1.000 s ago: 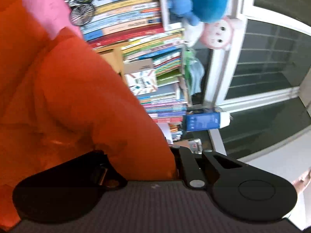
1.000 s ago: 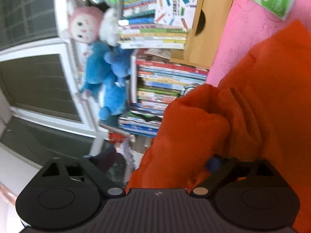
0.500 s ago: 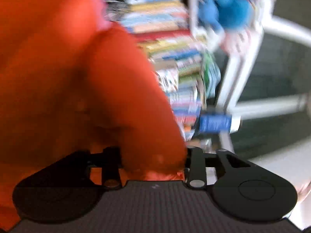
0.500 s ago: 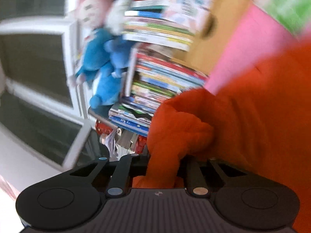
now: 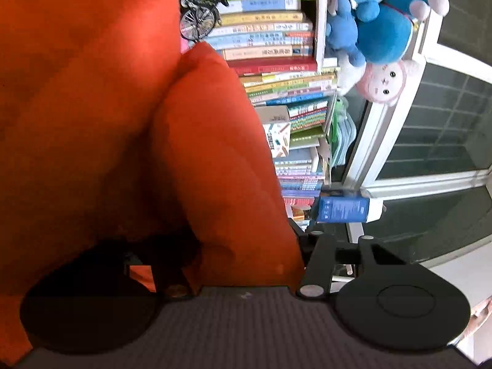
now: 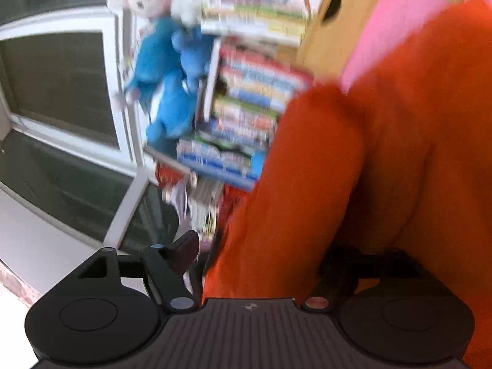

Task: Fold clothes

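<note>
An orange garment (image 5: 92, 107) fills the left and middle of the left wrist view, with a thick fold running down between the fingers. My left gripper (image 5: 243, 246) is shut on that fold; the fingertips are hidden by the cloth. In the blurred right wrist view the same orange garment (image 6: 399, 153) covers the right half. My right gripper (image 6: 261, 252) is shut on a bunched edge of it. Its left finger (image 6: 184, 246) shows, and the right one is buried in fabric. The garment hangs lifted in front of a pink surface (image 6: 384, 24).
Behind the cloth stands a bookshelf packed with books (image 5: 276, 61), with blue and pink plush toys (image 5: 378, 15) beside it. A white-framed window (image 5: 430, 123) lies further out. A model bicycle (image 5: 200, 15) sits by the books. A wooden box (image 6: 332, 9) rests on the pink surface.
Both grippers closed on the orange garment and swung with it; the fold now runs straight between the fingers in each view. The right wrist view is still blurred from motion.
</note>
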A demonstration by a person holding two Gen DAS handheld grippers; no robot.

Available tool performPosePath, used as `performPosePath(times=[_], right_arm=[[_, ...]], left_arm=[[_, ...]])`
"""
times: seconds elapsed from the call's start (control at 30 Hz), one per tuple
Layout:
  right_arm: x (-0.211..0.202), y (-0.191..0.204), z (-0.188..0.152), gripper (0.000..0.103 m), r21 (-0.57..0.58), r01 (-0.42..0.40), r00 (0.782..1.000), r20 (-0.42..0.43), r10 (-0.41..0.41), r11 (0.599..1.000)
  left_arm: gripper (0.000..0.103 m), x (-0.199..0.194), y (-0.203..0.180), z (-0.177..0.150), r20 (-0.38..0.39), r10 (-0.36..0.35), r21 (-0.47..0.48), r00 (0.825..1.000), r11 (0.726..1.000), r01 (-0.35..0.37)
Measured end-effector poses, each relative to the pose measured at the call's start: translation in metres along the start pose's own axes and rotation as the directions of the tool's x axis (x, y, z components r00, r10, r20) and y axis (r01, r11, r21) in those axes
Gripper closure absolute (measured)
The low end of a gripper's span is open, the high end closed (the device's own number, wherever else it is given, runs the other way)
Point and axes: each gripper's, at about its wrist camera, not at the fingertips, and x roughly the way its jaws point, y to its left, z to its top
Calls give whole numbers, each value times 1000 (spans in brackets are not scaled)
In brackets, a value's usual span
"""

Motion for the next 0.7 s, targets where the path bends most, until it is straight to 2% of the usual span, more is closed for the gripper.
performPosePath(times=[0.03, 0.1, 0.17, 0.23, 0.27, 0.3, 0.33, 0.37, 0.4, 0.43, 0.47, 0.5, 0.6, 0.63, 0.7], right_arm=[[6, 0, -5, 34, 18, 1, 1000, -14, -1, 1000], [15, -4, -13, 82, 54, 17, 1000, -16, -16, 998], [17, -11, -16, 88, 74, 34, 999, -16, -32, 997], [15, -16, -20, 91, 61, 59, 998, -17, -58, 996], [15, -18, -22, 91, 49, 74, 997, -18, -73, 996], [14, -20, -25, 92, 36, 88, 996, -20, -88, 995], [14, -22, -27, 92, 25, 102, 995, -21, -101, 994], [14, -23, -28, 92, 14, 112, 993, -21, -112, 994], [14, -24, -29, 92, -1, 125, 992, -22, -125, 992], [16, -24, -31, 93, -28, 144, 989, -26, -145, 989], [19, -23, -34, 93, -59, 164, 986, -28, -166, 985], [21, -20, -37, 93, -99, 187, 981, -27, -191, 977], [29, -11, -48, 94, -220, 247, 967, -10, -255, 944], [29, -10, -50, 94, -241, 256, 964, -3, -264, 936], [29, -8, -54, 93, -267, 262, 963, 6, -271, 927]], left_arm=[[50, 1, -1, 0, 0, -1, 1, 1000, 1000, 1], [50, 3, -2, 1, 0, -4, 3, 1000, 1000, 4], [50, 2, -3, 5, 9, 2, 7, 1000, 1000, -2], [50, 2, -9, 16, 40, 36, 37, 999, 999, -38], [50, 3, -15, 20, 62, 69, 76, 996, 994, -73], [50, 4, -26, 19, 98, 124, 167, 987, 976, -139], [50, 7, -41, 17, 146, 185, 282, 972, 934, -220], [50, 10, -55, 10, 205, 246, 404, 947, 860, -311], [51, 15, -68, 1, 264, 307, 508, 914, 761, -402], [52, 20, -74, -7, 299, 354, 569, 886, 679, -464], [52, 24, -78, -13, 324, 393, 610, 860, 608, -508], [52, 24, -79, -17, 339, 416, 627, 844, 568, -532], [50, 13, -75, -24, 363, 455, 634, 813, 519, -573], [43, 4, -74, -28, 379, 463, 643, 801, 491, -588], [36, -16, -74, -40, 428, 477, 657, 768, 420, -626]])
